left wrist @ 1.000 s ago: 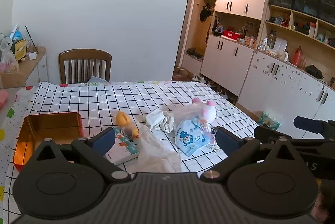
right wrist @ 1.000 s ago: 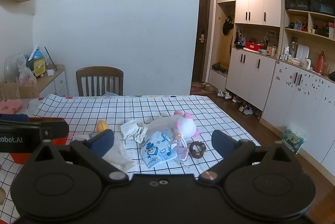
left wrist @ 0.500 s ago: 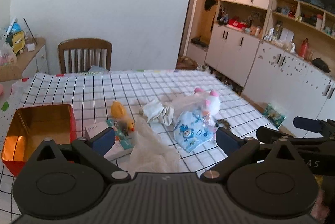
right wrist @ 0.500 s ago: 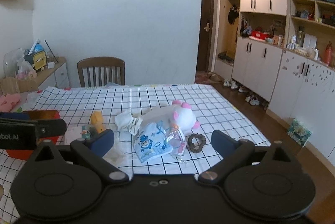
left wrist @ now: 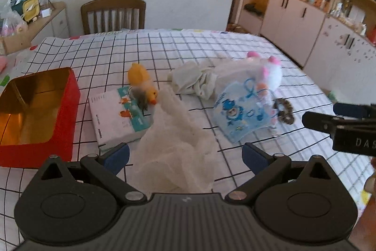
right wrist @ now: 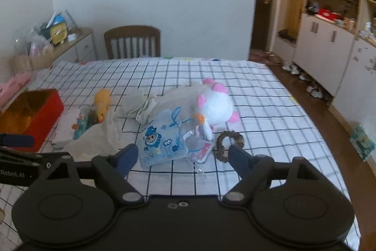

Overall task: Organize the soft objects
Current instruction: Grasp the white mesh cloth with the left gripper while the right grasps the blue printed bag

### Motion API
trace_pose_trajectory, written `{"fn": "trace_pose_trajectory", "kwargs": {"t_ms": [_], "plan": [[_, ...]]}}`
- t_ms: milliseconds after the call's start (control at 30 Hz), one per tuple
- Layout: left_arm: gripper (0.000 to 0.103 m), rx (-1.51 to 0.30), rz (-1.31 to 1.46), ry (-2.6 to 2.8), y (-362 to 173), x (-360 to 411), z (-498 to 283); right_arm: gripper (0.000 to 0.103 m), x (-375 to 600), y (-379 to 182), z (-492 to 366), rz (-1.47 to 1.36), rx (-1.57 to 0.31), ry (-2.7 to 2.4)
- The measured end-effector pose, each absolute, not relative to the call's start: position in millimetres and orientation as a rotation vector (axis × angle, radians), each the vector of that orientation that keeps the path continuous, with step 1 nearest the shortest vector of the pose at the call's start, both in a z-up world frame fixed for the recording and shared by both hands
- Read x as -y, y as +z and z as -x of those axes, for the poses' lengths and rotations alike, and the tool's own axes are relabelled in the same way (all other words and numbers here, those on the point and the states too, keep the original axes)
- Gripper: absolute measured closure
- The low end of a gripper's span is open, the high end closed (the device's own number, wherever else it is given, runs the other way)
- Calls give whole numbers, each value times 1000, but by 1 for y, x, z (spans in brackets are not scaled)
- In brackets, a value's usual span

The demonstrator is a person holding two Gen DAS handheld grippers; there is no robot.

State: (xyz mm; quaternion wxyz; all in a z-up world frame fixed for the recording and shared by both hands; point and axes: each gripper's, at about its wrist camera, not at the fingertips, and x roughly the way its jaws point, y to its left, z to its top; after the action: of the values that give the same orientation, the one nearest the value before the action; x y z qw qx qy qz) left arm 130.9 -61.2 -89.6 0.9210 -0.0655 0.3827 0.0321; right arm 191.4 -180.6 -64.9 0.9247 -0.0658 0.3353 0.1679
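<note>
Soft things lie mid-table: a yellow duck plush (left wrist: 141, 82) (right wrist: 102, 103), a crumpled white cloth (left wrist: 190, 79), a sheer white cloth (left wrist: 176, 145), a blue cartoon pouch (left wrist: 239, 114) (right wrist: 162, 136), a white-and-pink plush (left wrist: 270, 72) (right wrist: 216, 107) and a brown scrunchie (right wrist: 229, 140). My left gripper (left wrist: 185, 154) is open just above the sheer cloth. My right gripper (right wrist: 183, 154) hangs over the pouch's near edge. Its jaws are closing, with the pouch in line between them but no pad touching it.
An open red tin (left wrist: 35, 114) with a gold inside stands at the left. A white tissue pack (left wrist: 117, 117) lies beside it under the duck. A wooden chair (left wrist: 112, 13) is at the far side. The checked tablecloth (right wrist: 258, 110) ends on the right above the floor.
Both grippers have come forward and down toward the table, so the objects look larger and closer. The right jaws have narrowed a little. Nothing on the table has moved.
</note>
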Motion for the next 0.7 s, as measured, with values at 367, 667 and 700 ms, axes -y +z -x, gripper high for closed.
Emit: {"fn": "trace_pose_trajectory", "kwargs": {"t_ms": [367,667,700], "plan": [[1,-889,114,136,-123,63,-162,23,157,-97,-243,238,-751,463],[15,-971,117,137,-147,63,-177,30,138,-128,-278,272,-827,485],[23,-978,117,138,-150,63,-178,31,136,-132,-280,277,-833,487]]}}
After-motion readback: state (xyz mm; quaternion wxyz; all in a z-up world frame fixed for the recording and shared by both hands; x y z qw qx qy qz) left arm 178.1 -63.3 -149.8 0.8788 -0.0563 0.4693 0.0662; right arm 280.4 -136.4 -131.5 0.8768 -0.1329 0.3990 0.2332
